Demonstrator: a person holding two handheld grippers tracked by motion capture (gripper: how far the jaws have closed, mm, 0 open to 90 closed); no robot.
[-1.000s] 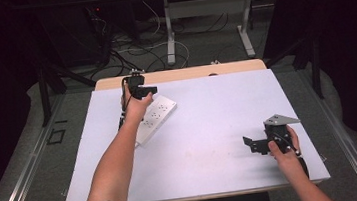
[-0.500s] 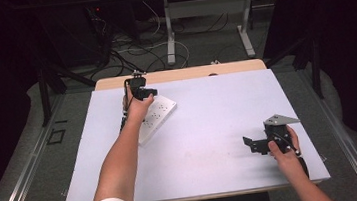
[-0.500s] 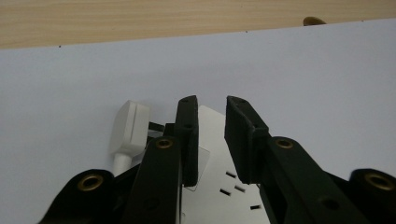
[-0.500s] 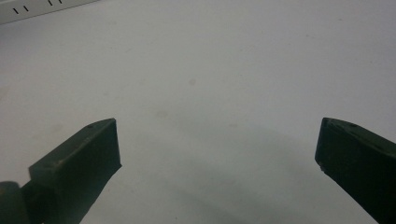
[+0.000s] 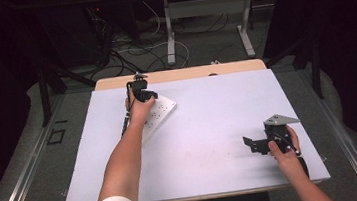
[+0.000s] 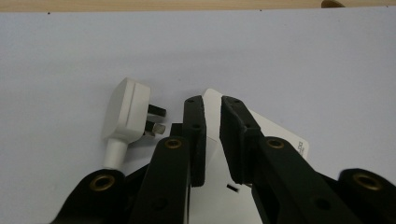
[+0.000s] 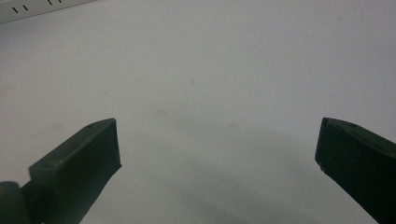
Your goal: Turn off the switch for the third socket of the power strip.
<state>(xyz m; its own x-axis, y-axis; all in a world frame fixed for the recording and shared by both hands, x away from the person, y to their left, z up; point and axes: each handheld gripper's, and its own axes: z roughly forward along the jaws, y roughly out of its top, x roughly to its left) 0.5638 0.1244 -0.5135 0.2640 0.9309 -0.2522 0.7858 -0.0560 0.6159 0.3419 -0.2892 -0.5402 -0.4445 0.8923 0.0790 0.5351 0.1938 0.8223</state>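
A person sits at a pale bench [image 5: 224, 176], a gripper in each hand. Nearest, the right gripper [image 5: 251, 145] rests low on the bench at the right, jaws spread wide over bare surface. Farther off at the left, the left gripper [image 6: 212, 105] has moved a little toward the far edge in the last second; its jaws are nearly together over the corner of a white power strip [image 5: 160, 115]. A white three-pin plug [image 6: 126, 116] lies loose just beside it, so plugging in looks likely next.
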